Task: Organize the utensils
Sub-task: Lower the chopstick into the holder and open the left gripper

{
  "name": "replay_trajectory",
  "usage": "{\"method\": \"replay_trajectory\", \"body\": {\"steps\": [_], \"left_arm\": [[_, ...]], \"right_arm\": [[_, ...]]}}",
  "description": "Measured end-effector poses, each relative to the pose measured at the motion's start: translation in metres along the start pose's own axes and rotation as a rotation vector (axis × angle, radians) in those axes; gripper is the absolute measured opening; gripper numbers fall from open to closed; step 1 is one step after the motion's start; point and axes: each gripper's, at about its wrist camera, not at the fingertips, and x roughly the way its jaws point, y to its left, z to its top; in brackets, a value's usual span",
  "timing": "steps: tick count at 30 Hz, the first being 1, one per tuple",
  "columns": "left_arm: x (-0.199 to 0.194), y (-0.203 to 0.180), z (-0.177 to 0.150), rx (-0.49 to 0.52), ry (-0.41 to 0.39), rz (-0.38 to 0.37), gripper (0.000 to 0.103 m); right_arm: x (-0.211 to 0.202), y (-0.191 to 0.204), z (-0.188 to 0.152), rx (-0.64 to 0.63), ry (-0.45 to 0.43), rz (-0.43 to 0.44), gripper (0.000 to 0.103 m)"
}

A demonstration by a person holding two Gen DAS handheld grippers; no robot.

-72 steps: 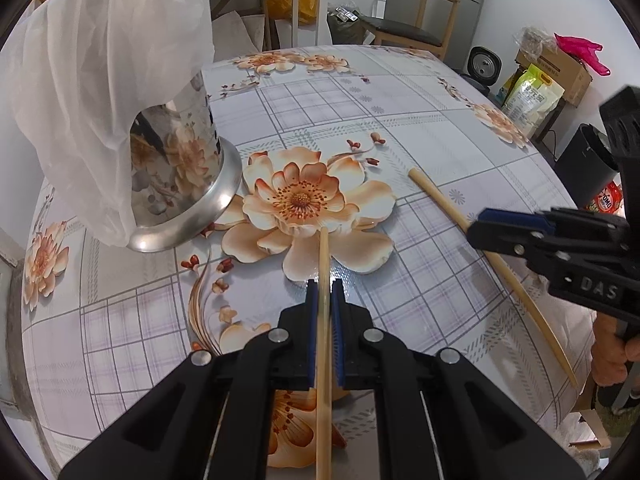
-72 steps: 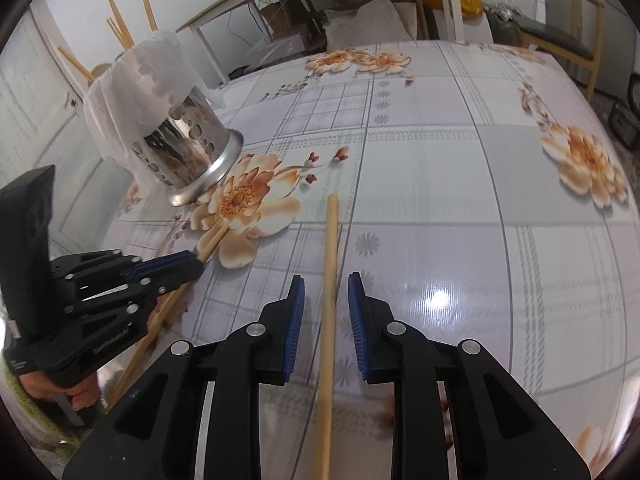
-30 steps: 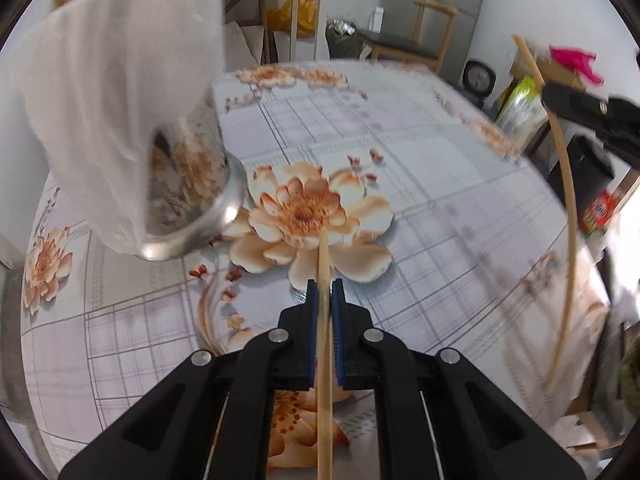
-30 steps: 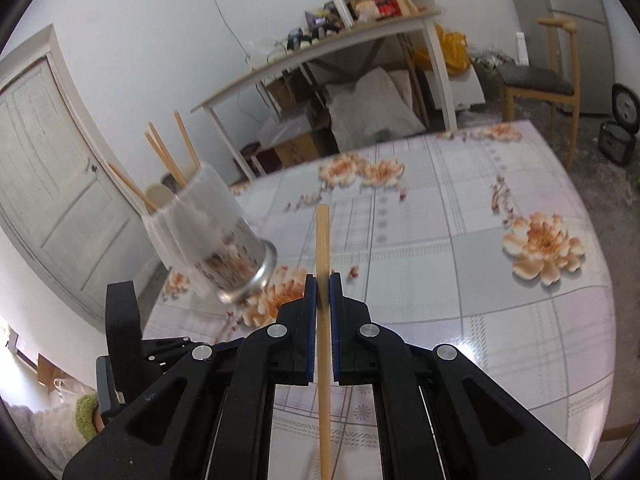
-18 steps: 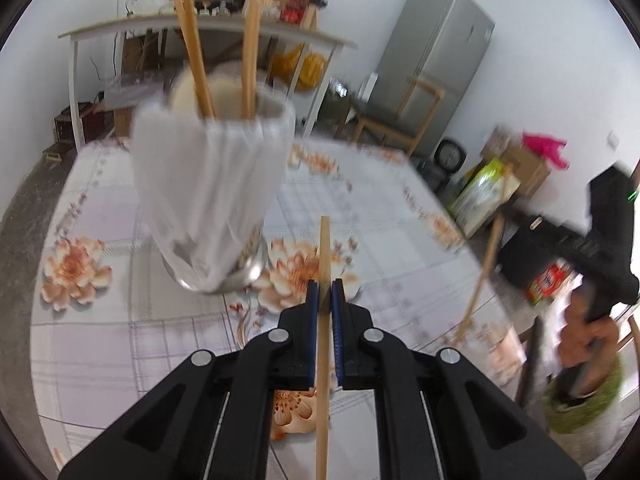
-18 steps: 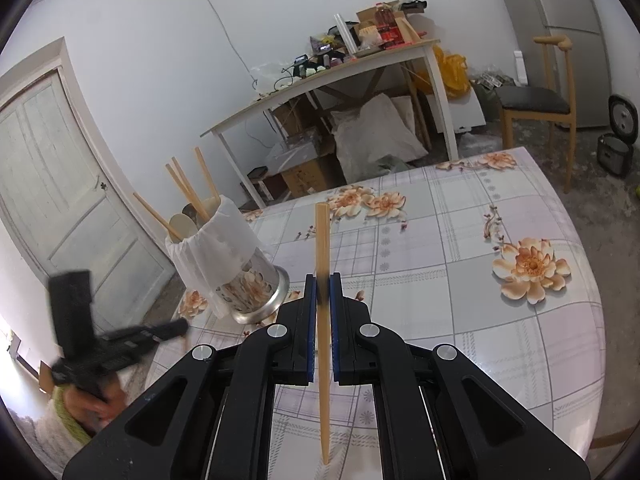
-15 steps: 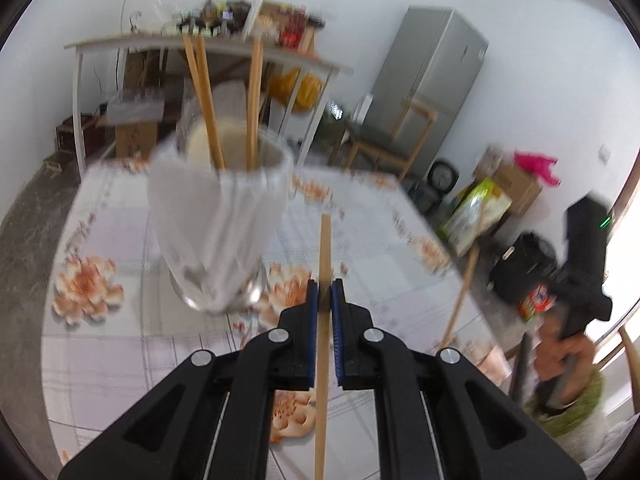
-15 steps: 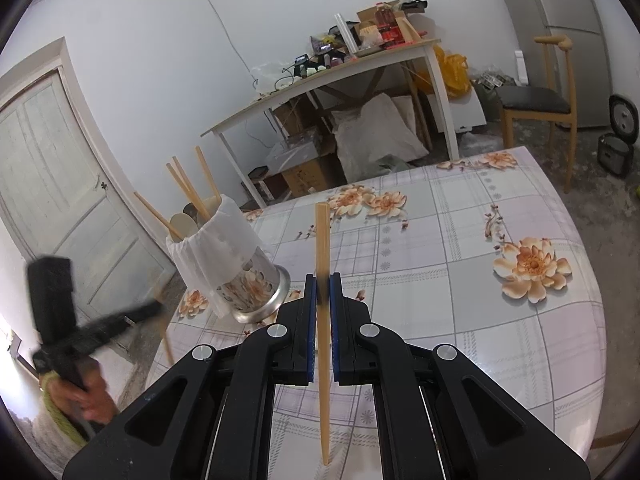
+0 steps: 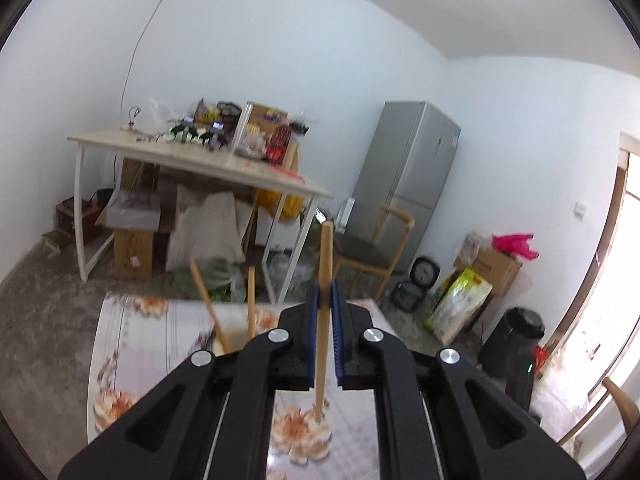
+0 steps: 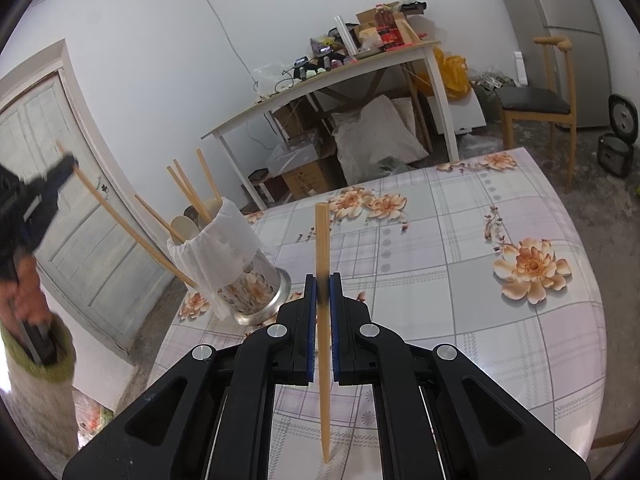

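From my left wrist camera, my left gripper (image 9: 325,292) is clamped on a wooden chopstick (image 9: 323,304), which stands nearly upright between the blue pads; its top pokes above the jaws and its lower end hangs over the flowered table (image 9: 132,344). Just left of the jaws, two more stick tops (image 9: 224,300) rise up from below, blurred; whatever they stand in is hidden behind the gripper body. Past the table edge I see a cluttered side table (image 9: 192,160), a grey fridge (image 9: 408,176) and a wooden chair (image 9: 368,252).

From my right wrist camera, my right gripper (image 10: 323,292) is clenched on a second chopstick (image 10: 322,320), also close to upright, held above the floral tablecloth (image 10: 460,280) with its tip down near the table's near edge. To the left on the table stands a shiny metal utensil holder (image 10: 248,284) with a white cloth (image 10: 216,240) draped over its rim, tilted in this view; several chopsticks and a spoon (image 10: 182,226) stick out of it. At the far left, blurred, my left hand (image 10: 28,292) holds the other tool, and its long stick (image 10: 128,232) slants down toward the holder's left side; I cannot tell whether it touches.
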Motion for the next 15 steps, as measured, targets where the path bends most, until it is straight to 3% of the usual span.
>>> {"method": "replay_trajectory", "body": {"steps": [8,15], "left_arm": [[0.003,0.009,0.039,0.034,-0.076,0.065,0.006],[0.013,0.025,0.044,0.035,-0.086,0.127,0.006]], "right_arm": [[0.0,0.0,0.0,0.001,0.0,0.0,0.005],[0.003,-0.001,0.0,0.008,0.007,0.003,0.005]]}}
